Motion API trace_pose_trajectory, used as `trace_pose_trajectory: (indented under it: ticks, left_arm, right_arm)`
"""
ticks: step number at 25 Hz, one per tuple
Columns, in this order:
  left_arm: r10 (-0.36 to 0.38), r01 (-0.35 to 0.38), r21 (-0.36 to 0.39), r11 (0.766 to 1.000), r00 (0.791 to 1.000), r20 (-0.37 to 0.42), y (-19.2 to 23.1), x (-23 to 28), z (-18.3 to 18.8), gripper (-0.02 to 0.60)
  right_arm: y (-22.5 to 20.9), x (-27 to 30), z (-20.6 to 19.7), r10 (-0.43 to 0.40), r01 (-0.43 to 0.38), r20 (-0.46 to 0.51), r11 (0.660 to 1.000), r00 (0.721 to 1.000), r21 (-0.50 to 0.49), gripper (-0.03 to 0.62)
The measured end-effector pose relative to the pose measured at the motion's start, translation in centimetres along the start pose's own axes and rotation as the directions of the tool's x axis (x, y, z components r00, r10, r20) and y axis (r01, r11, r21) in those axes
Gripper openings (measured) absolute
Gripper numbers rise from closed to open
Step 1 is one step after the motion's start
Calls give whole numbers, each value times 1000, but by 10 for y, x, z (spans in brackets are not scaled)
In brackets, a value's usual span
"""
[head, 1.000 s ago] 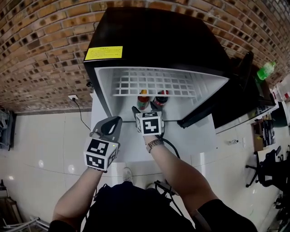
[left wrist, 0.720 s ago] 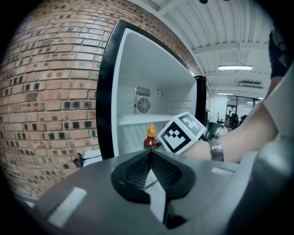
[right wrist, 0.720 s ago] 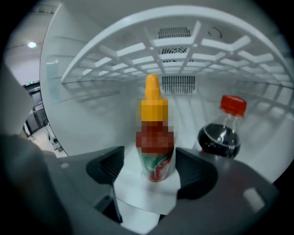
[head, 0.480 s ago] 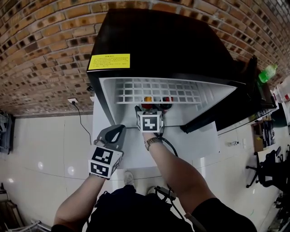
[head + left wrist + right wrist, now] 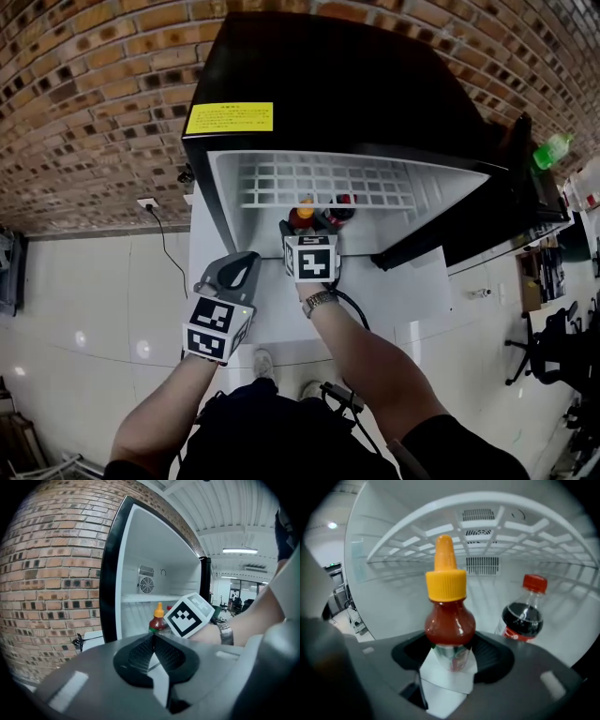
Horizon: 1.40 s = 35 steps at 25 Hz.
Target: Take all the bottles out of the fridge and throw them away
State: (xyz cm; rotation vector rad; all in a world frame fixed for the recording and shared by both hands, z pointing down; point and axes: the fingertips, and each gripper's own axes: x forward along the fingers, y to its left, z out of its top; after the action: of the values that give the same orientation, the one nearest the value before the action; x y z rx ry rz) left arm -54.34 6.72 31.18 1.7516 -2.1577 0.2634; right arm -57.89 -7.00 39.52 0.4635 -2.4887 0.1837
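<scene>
Reaching into the open fridge [image 5: 328, 75] with our right gripper [image 5: 451, 649], we've got the sauce bottle [image 5: 449, 620] with the yellow nozzle cap sitting right between the jaws. They've just been closing in, and the pads look snug against its sides, just under the fat red shoulder. The bottle's upright, inside the fridge below the white wire shelf [image 5: 487, 522]. A cola bottle [image 5: 522, 616] with a red cap stands just beside it, off to the right and a bit further back, untouched. Our left gripper [image 5: 153, 638] hangs outside the fridge near its front edge, jaws pressed together with nothing in them.
</scene>
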Motion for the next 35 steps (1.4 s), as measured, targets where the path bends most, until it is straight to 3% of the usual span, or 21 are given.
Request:
trace_pose_trajectory:
  ticks: [6,16,28,35]
  left_arm:
    - [-3,3,0,1000,1000,5,-20,3,4,3]
    - [-20,20,-10,1000,1000,16,-81,8,9,3]
    - [-151,150,57,987,989,3,-228,27,11,3]
    - [-240,242,106,964,970,-31,-318,35,-6,3]
  right_arm:
    - [13,-35,-12,65,-65,2,998,998,-2,275]
    - [-9,-112,-44,103,-103,20,995,994,-6,273]
    - [-91,-236,-110,39,-41,41,998,998,43,275]
    - [-131,-300,-168,-13,10,29,996,1000,89,273]
